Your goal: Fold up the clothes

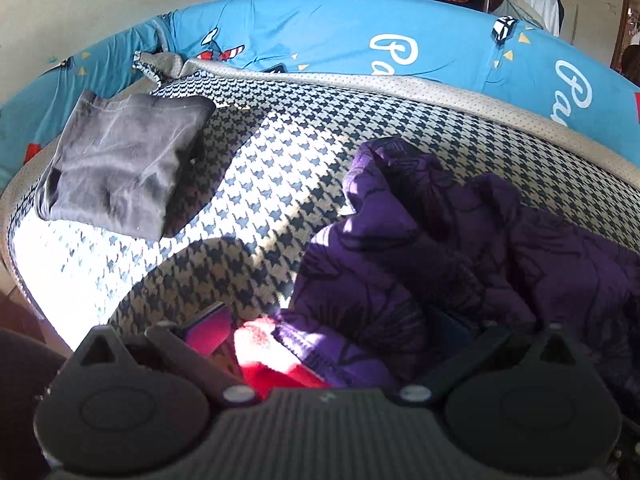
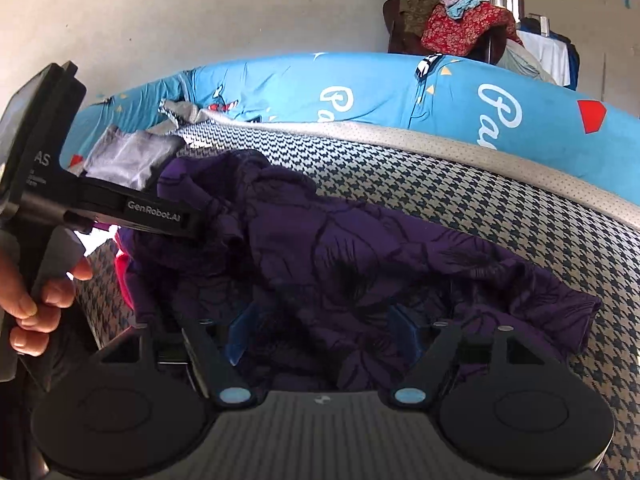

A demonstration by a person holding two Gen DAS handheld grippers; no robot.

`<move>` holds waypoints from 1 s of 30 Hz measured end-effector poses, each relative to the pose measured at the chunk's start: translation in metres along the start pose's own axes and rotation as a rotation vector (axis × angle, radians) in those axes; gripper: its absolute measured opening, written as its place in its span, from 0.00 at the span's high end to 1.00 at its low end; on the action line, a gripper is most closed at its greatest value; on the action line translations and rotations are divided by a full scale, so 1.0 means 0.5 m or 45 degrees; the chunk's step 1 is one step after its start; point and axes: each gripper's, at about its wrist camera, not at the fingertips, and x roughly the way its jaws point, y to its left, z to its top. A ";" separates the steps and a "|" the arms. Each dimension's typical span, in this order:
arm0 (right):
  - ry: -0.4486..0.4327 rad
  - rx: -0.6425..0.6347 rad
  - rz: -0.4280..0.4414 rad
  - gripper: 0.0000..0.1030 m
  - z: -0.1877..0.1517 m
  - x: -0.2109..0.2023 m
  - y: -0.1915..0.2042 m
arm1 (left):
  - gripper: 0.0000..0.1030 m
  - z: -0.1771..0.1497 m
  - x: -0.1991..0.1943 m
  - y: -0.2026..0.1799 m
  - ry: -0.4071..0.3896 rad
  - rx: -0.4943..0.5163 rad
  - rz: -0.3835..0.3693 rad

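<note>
Right wrist view: right gripper [image 2: 320,328] gapes over the crumpled purple garment [image 2: 360,248], pads not pressing; left gripper [image 2: 192,224], far left, grip state unclear.

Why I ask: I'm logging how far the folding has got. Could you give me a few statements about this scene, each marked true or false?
1. The purple flower-printed garment lies crumpled, not folded. True.
2. The folded grey garment rests on the navy-and-white houndstooth blanket. True.
3. The grey garment lies on top of the purple one. False: they lie apart, with bare blanket between them.
4. The bright blue bedsheet behind the blanket is plain. False: it carries white script and small coloured shapes.
5. The right claw is shut with nothing between its jaws. False: its jaws stand wide apart, with purple cloth between them.
</note>
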 end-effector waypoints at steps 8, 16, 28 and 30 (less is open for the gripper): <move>0.035 0.148 -0.192 0.83 -0.006 0.019 -0.034 | 0.00 -0.014 0.009 0.028 0.030 -0.025 0.038; -0.126 0.565 -0.398 0.95 0.000 -0.040 -0.146 | 0.00 -0.027 0.003 0.035 0.053 -0.035 0.024; -0.212 0.886 -0.811 0.95 -0.024 -0.114 -0.256 | 0.00 -0.045 -0.050 0.039 0.016 -0.028 -0.005; -0.221 0.913 -0.842 0.94 -0.026 -0.125 -0.266 | 0.00 -0.040 -0.068 0.035 -0.023 -0.025 -0.015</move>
